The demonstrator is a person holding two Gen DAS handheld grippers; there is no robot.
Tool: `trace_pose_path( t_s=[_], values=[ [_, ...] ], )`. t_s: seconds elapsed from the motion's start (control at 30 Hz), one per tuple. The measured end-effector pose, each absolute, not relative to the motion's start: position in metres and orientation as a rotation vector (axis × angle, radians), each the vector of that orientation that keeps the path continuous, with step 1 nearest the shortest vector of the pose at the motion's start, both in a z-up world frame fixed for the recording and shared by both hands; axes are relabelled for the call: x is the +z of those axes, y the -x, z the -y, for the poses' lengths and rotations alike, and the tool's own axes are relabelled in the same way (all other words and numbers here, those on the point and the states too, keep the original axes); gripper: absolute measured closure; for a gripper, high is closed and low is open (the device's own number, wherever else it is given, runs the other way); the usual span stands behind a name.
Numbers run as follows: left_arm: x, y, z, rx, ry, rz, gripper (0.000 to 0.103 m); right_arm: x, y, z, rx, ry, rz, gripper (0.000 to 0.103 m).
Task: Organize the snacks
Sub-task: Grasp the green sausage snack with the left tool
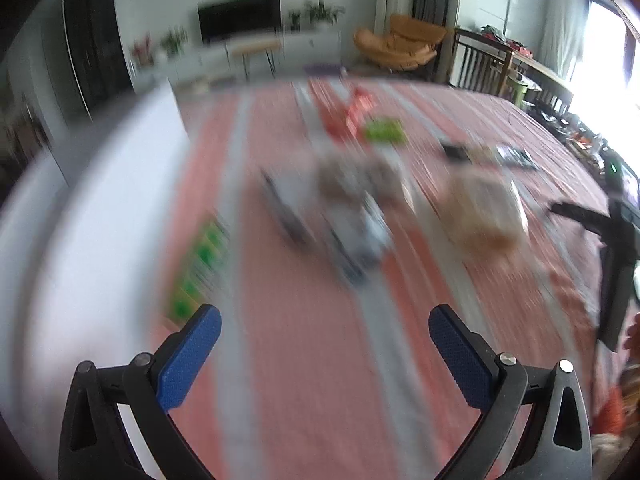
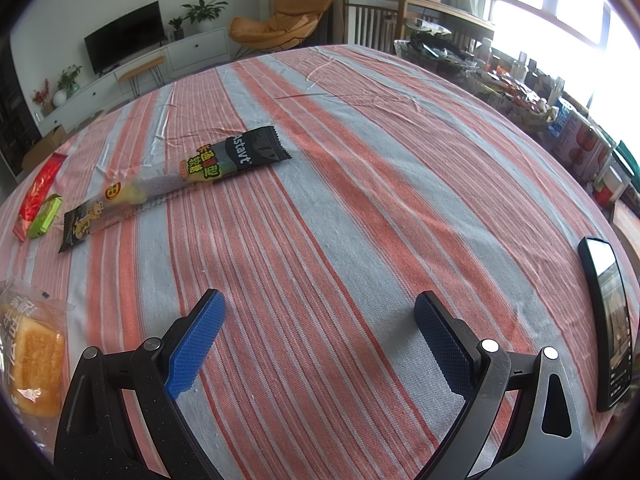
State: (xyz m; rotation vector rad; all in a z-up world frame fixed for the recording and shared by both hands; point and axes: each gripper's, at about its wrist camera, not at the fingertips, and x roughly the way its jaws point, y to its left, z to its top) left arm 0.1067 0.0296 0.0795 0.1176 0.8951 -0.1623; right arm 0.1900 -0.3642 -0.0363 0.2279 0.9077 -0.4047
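Looks like nothing is picked up yet, so the step in hand is probably choosing a snack and going in for it. Best bet for the right gripper is the long black candy bar lying flat on the striped table, up ahead and to its left. I'd line the fingers up across the narrow width of the wrapper, not the length, come down low and pinch near the middle so it doesn't flop. Just left of the bar sit a red packet and a small green packet, touching or nearly so, and a wrapped bread slice is close by the left finger. A phone lies off to the right, so keep clear of that.

Right gripper fingers: spread wide, holding nothing, hovering over bare cloth.

The left gripper is also wide open and empty. Its view is badly blurred, so I can only make out a smeared pile of packets ahead and a green box by what looks like a white container wall. Slow down before grabbing anything there.
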Motion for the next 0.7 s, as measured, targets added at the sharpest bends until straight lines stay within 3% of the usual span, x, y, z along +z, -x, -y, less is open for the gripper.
trace_pose_path(
  t_s=[0.13, 0.27, 0.43, 0.5, 0.57, 0.7],
  values=[
    [0.078, -0.162, -0.059, -0.086, -0.128, -1.026, 0.001, -0.036, -0.190, 0.364, -0.405, -0.228, -0.908, 0.006],
    [0.046, -0.196, -0.079, -0.041, -0.077, -1.140, 0.031, -0.036, -0.190, 0.364, -0.405, -0.228, -0.908, 0.006],
    [0.023, -0.210, -0.104, 0.035, 0.027, -1.154, 0.043, -0.036, -0.190, 0.364, -0.405, -0.228, -0.908, 0.006],
    [0.022, -0.205, -0.106, 0.070, 0.051, -1.121, 0.070, -0.036, -0.190, 0.364, -0.404, -0.228, -0.907, 0.006],
    [0.021, -0.198, -0.102, 0.065, 0.061, -1.123, 0.080, -0.036, -0.190, 0.364, -0.404, -0.228, -0.908, 0.006],
    [0.022, -0.174, -0.095, -0.029, 0.137, -1.131, 0.080, -0.036, -0.190, 0.364, -0.404, -0.228, -0.908, 0.006]
  ],
)
